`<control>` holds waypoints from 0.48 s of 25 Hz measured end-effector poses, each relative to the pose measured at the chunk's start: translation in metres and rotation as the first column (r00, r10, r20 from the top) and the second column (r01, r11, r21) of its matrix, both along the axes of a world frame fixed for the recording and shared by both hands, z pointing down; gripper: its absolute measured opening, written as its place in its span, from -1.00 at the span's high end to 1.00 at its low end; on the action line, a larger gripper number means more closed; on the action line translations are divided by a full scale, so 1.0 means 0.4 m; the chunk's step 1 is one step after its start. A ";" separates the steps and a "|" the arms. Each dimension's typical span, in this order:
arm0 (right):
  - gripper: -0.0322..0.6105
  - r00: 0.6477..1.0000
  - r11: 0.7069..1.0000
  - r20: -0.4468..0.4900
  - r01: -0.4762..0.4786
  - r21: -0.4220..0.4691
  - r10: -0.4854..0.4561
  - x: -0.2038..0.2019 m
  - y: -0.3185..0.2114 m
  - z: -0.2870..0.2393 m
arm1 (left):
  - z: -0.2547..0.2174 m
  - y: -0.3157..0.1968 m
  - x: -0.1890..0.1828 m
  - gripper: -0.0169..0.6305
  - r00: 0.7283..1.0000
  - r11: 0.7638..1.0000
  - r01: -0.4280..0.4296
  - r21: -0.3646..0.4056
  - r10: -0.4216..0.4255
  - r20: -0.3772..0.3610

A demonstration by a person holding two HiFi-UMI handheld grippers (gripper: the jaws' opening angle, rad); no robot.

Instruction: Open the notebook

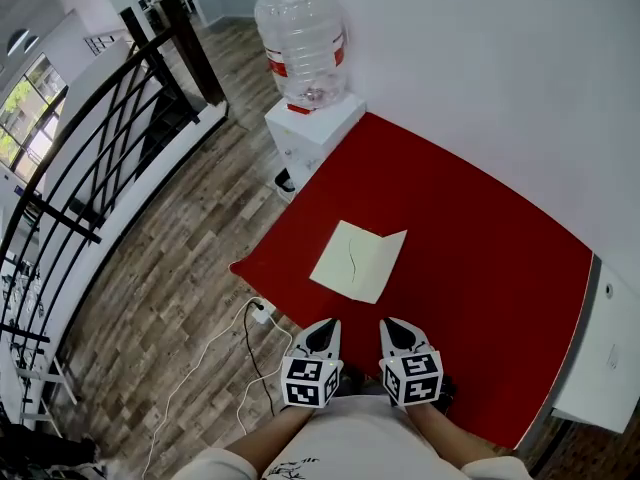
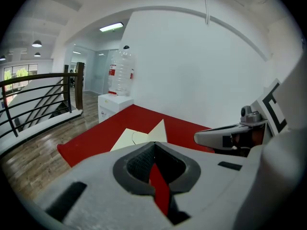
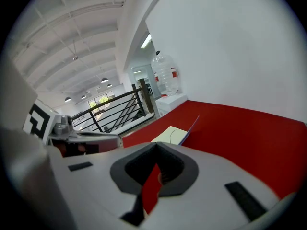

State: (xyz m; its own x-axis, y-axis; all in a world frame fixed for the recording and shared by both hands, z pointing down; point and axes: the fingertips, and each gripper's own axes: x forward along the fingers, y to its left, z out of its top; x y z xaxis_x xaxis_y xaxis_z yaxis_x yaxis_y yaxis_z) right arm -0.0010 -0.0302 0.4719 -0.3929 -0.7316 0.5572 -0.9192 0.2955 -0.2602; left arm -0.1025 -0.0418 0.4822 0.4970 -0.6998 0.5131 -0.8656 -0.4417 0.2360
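The notebook [image 1: 358,260] lies open on the red table [image 1: 470,248], showing a cream page with a thin dark curved line on it. In the right gripper view its cover [image 3: 192,125] stands up at an angle beside the page [image 3: 170,134]. My left gripper [image 1: 327,326] and right gripper [image 1: 391,325] hover side by side over the table's near edge, short of the notebook and apart from it. Both are shut with nothing between the jaws. The left gripper view shows its jaws [image 2: 154,143] closed, the notebook [image 2: 136,135] ahead and the right gripper [image 2: 225,137] alongside.
A white water dispenser [image 1: 310,128] with a large clear bottle [image 1: 300,43] stands at the table's far left corner. A black stair railing [image 1: 90,158] runs along the left. A white cable [image 1: 215,353] lies on the wooden floor. A white cabinet [image 1: 608,353] adjoins the table's right side.
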 end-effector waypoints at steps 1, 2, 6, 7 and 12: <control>0.88 1.000 1.000 -0.004 0.003 -0.006 -0.003 -0.003 0.000 0.001 | -0.003 0.001 0.000 0.93 1.000 1.000 -0.004 0.003 0.004 0.001; 0.88 1.000 1.000 -0.008 0.005 -0.011 -0.005 -0.005 0.002 0.002 | -0.005 0.003 0.001 0.93 1.000 1.000 -0.007 0.004 0.007 0.001; 0.88 1.000 1.000 -0.025 0.006 -0.006 -0.006 -0.006 0.002 0.001 | -0.010 0.005 0.002 0.93 1.000 1.000 -0.021 0.006 0.021 -0.003; 0.88 1.000 1.000 -0.029 0.006 -0.003 -0.006 -0.007 0.003 -0.002 | -0.011 0.005 0.001 0.93 1.000 1.000 -0.024 0.005 0.024 -0.003; 0.88 0.999 1.000 -0.041 0.007 0.001 -0.007 -0.005 -0.003 -0.004 | -0.012 -0.010 -0.002 0.93 1.000 1.000 -0.029 0.004 0.029 -0.005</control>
State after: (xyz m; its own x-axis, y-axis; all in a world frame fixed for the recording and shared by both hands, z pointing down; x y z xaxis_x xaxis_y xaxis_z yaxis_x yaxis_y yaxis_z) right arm -0.0031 -0.0316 0.4703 -0.3747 -0.7294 0.5723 -0.9271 0.3020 -0.2220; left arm -0.1032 -0.0458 0.4776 0.5197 -0.6870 0.5078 -0.8512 -0.4674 0.2388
